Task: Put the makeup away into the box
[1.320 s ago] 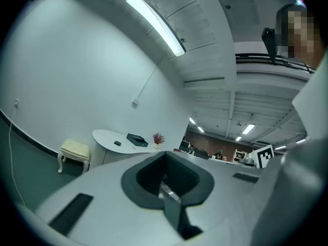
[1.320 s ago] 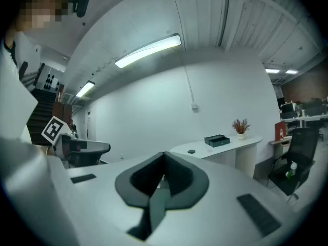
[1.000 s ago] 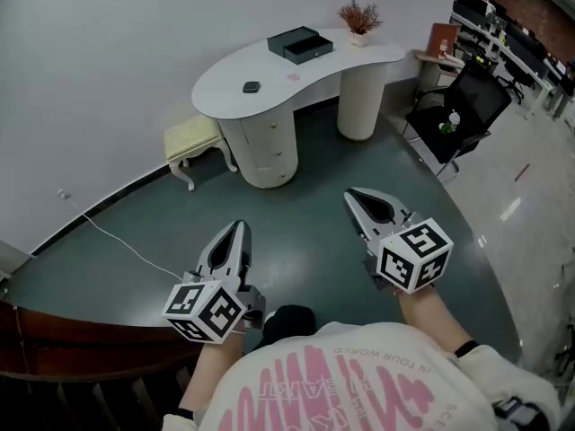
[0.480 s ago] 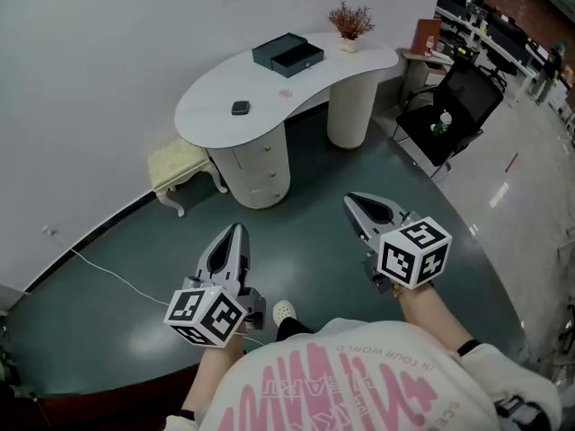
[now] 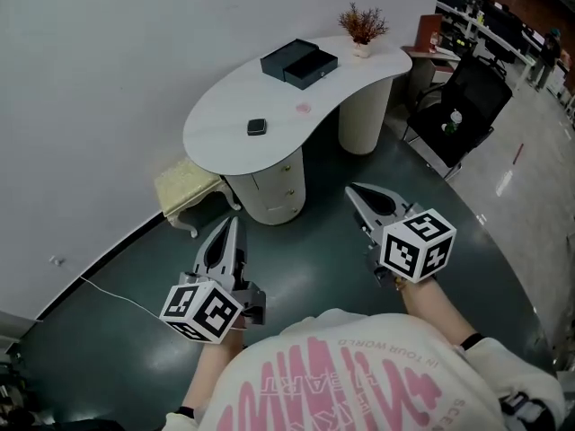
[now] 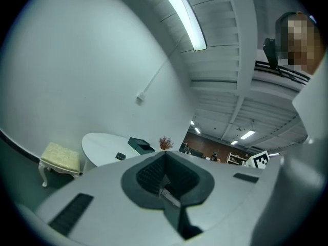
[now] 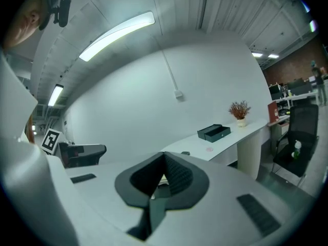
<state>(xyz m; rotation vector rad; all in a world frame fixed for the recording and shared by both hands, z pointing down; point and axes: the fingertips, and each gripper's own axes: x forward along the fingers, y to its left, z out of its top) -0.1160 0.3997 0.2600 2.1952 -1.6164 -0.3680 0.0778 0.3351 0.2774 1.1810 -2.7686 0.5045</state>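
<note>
White table and dark box ahead; left gripper and right gripper both have jaws pressed together, holding nothing.

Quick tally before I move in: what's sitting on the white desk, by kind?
On the white desk:
Dark box: 1
Small dark case: 1
Small pink item: 1
Potted plant: 1
Total: 4
</note>
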